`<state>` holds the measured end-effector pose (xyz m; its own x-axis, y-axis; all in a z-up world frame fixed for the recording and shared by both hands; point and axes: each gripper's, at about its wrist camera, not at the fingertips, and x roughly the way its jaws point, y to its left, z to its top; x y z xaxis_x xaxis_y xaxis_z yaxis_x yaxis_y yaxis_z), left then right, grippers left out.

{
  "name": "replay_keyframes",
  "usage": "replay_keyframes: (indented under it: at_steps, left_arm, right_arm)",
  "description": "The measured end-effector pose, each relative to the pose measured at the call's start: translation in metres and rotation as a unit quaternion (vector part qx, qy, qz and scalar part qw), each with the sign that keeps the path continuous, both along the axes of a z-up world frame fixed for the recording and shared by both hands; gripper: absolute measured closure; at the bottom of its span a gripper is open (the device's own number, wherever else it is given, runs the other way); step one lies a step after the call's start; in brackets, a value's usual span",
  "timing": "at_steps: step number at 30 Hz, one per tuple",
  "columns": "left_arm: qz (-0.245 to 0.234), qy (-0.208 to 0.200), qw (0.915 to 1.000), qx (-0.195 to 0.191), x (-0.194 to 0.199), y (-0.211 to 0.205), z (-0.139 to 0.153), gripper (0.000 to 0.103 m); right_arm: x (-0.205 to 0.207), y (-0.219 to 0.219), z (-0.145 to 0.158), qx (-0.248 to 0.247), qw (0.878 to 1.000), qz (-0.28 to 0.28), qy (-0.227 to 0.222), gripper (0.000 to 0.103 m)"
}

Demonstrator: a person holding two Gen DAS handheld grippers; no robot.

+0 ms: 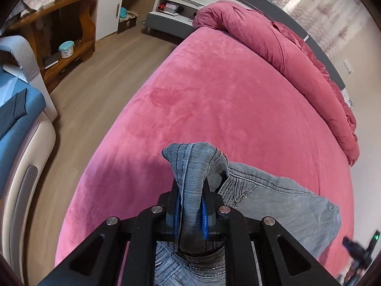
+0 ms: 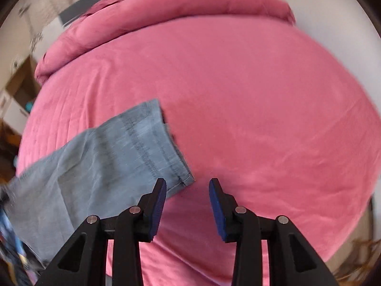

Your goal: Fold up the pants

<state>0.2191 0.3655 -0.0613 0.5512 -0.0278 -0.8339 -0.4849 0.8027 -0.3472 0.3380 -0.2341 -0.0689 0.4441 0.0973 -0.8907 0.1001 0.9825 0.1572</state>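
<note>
A pink-covered bed point(image 1: 214, 100) carries the pants point(image 2: 100, 157), faded light-blue denim with darker stitched seams. In the right wrist view the leg lies flat across the bed's left side, its hemmed cuff squared off and pointing toward the middle. A rolled pink duvet point(image 1: 297, 54) lies along the far edge. The left hand-held gripper point(image 1: 191, 212) is clamped on a bunched fold of the waist end, lifted off the cover. The right hand-held gripper point(image 2: 188, 190) stands wide, holding nothing, just beside the cuff corner.
</note>
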Motion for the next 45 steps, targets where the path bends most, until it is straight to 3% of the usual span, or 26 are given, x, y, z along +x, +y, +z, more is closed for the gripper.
replay_keyframes:
  at_steps: [6, 11, 12, 13, 14, 16, 19, 22, 26, 30, 32, 33, 34, 40, 45]
  left_arm:
    - [-0.008, 0.002, 0.9999, 0.014, -0.002, -0.006, 0.005, 0.089]
    - [-0.008, 0.007, 0.9998, 0.019, -0.001, -0.008, 0.004, 0.088]
    - [-0.007, 0.007, 0.9997, 0.020, -0.001, -0.008, 0.005, 0.088]
    - [-0.005, 0.007, 0.9998, 0.017, -0.002, -0.007, 0.005, 0.088]
    - [-0.004, 0.006, 0.9999, 0.013, -0.003, -0.007, 0.005, 0.088]
    - [0.000, 0.002, 0.9999, 0.011, -0.005, -0.006, 0.005, 0.088]
    - [0.000, -0.008, 0.9999, 0.010, -0.011, -0.008, 0.007, 0.088]
    - [0.001, -0.008, 0.9999, 0.013, -0.019, -0.010, 0.008, 0.088]
    - [0.008, -0.006, 0.9999, 0.008, -0.029, -0.010, 0.010, 0.088]
    - [0.010, -0.003, 0.9998, 0.015, -0.036, -0.013, 0.013, 0.088]
    - [0.010, -0.001, 0.9998, 0.015, -0.040, -0.015, 0.015, 0.088]
    - [0.009, 0.000, 0.9998, 0.016, -0.041, -0.016, 0.016, 0.088]
    - [0.009, 0.000, 0.9998, 0.018, -0.041, -0.017, 0.017, 0.088]
    - [0.007, 0.002, 0.9997, 0.023, -0.044, -0.022, 0.019, 0.088]
    - [0.003, -0.007, 0.9995, 0.029, -0.051, -0.026, 0.026, 0.088]
  right_arm:
    - [0.064, -0.016, -0.014, 0.121, 0.992, -0.032, -0.015, 0.054]
    - [0.124, -0.005, -0.035, 0.169, 0.985, -0.032, 0.029, 0.054]
    - [0.128, -0.002, -0.036, 0.168, 0.985, -0.025, 0.039, 0.056]
    - [0.132, 0.003, -0.037, 0.163, 0.985, -0.015, 0.046, 0.077]
    - [0.135, 0.011, -0.037, 0.142, 0.989, 0.003, 0.049, 0.086]
    - [0.127, 0.021, -0.027, 0.115, 0.992, 0.040, 0.028, 0.096]
    - [0.092, 0.020, -0.004, 0.107, 0.990, 0.087, -0.009, 0.100]
    - [0.046, 0.013, 0.008, 0.112, 0.987, 0.117, -0.018, 0.101]
    - [-0.005, 0.000, -0.007, 0.108, 0.984, 0.139, -0.001, 0.101]
    - [-0.026, -0.013, -0.037, 0.137, 0.980, 0.141, 0.025, 0.095]
    - [-0.027, -0.021, -0.042, 0.159, 0.979, 0.128, 0.023, 0.084]
    - [-0.023, -0.020, -0.045, 0.169, 0.978, 0.120, 0.021, 0.071]
    - [-0.021, -0.021, -0.047, 0.191, 0.975, 0.111, 0.019, 0.069]
    - [-0.003, -0.036, -0.039, 0.218, 0.973, 0.068, -0.014, 0.069]
    - [0.006, -0.011, -0.052, 0.247, 0.964, 0.100, 0.024, 0.069]
